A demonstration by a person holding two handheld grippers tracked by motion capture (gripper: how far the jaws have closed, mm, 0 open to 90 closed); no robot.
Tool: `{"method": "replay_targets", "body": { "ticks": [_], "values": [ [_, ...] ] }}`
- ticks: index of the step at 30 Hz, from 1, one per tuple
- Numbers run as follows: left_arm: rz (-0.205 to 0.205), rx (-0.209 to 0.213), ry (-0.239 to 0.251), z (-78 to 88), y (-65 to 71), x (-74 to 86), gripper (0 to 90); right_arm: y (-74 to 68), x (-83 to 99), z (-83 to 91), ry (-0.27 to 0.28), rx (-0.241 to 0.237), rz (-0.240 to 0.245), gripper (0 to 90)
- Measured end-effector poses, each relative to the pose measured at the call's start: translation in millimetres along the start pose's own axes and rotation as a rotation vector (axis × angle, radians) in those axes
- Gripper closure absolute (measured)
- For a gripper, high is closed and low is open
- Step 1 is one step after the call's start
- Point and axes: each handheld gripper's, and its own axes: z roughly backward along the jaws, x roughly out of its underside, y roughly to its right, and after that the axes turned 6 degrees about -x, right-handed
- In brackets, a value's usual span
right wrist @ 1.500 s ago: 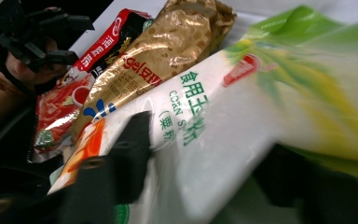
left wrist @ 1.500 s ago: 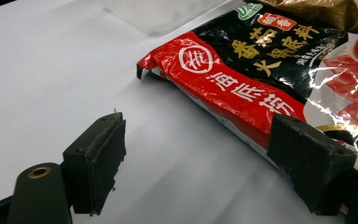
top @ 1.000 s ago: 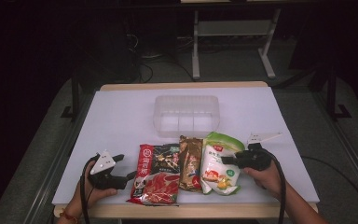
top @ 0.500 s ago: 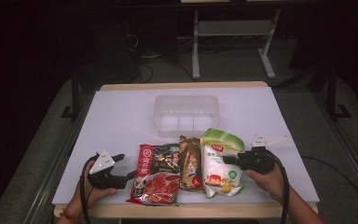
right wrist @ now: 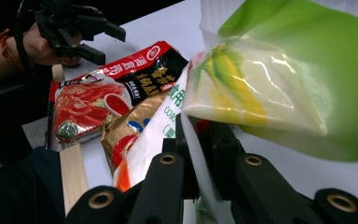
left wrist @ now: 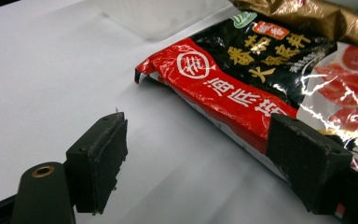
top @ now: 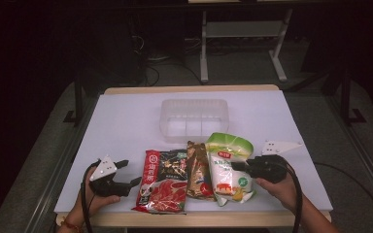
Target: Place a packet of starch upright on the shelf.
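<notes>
White-and-green starch bag point(top: 229, 167): glossy soft plastic, near the table's point(top: 126, 121) front edge, right of centre, its edge pinched flat in the right gripper point(top: 237, 166), whose jaws have just been closing. Left gripper point(top: 128, 174): jaws wide apart, nothing between, by the crinkled red-and-black foil pouch point(top: 162, 180). Clear ribbed rectangular tub point(top: 194, 118) mid-table.

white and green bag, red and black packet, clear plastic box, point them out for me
white and green bag point(top: 228, 174), high view, on its white printed front
red and black packet point(left wrist: 223, 88), left gripper view, on its red band
clear plastic box point(top: 194, 119), high view, on its front wall
</notes>
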Motion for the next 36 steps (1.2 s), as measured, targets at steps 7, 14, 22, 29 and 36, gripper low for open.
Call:
{"method": "replay_targets", "body": {
  "ticks": [7,14,22,29,36],
  "values": [
    [0.030,0.023,0.033,2.6,4.1,-6.2,20.9,-4.1,-4.0,4.0,0.011,0.017,0.026,84.6],
    [0.034,0.052,0.046,2.5,5.8,-11.1,21.3,-10.1,-7.9,4.8,0.010,0.029,0.054,84.8],
    [0.026,0.031,0.028,2.3,3.0,-7.3,21.6,-14.6,-13.1,8.1,0.019,0.072,0.088,84.9],
    [0.029,0.025,0.019,2.4,2.5,-3.3,21.7,-15.8,-15.7,10.1,0.034,0.095,0.095,85.0],
    [0.018,0.028,0.014,1.3,4.3,-3.8,21.7,-18.4,-22.3,12.1,0.054,0.130,0.110,85.1]
  ]
}}
